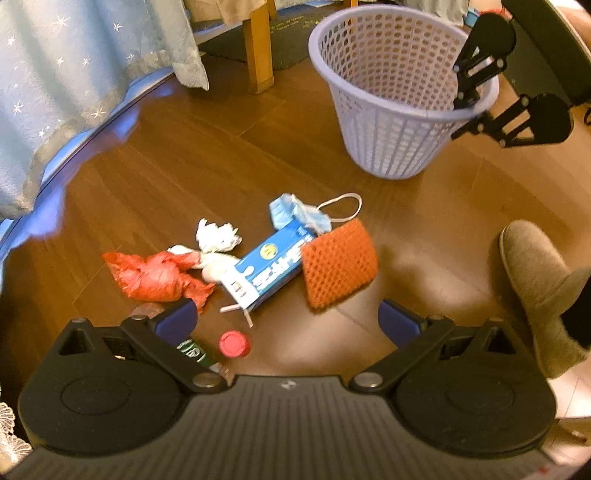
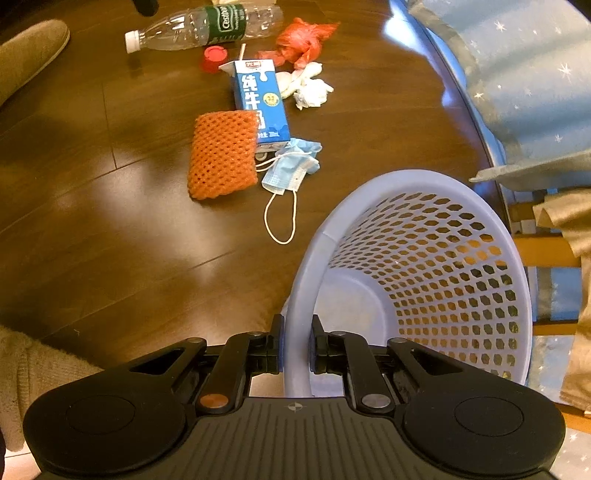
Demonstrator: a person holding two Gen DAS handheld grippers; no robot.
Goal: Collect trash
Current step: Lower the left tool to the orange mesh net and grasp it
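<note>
A lilac perforated basket (image 2: 424, 266) stands on the wooden floor. My right gripper (image 2: 297, 341) is shut on its rim (image 2: 295, 354), one pad on each side; it also shows at the basket (image 1: 391, 110) as my right gripper (image 1: 466, 107). Trash lies in a heap: a blue milk carton (image 1: 264, 267), an orange foam net (image 1: 338, 266), a blue face mask (image 1: 299, 214), white tissue (image 1: 218, 236), a red plastic bag (image 1: 155, 275), a red cap (image 1: 233, 344) and a clear bottle (image 2: 199, 27). My left gripper (image 1: 286, 325) hangs open above the heap's near side, holding nothing.
A person's foot in a beige slipper (image 1: 539, 288) stands right of the heap. Pale blue star-patterned fabric (image 1: 74, 74) hangs at the left, with wooden furniture legs (image 1: 258, 48) and a dark mat behind. Bare floor (image 2: 110, 240) lies between basket and slipper.
</note>
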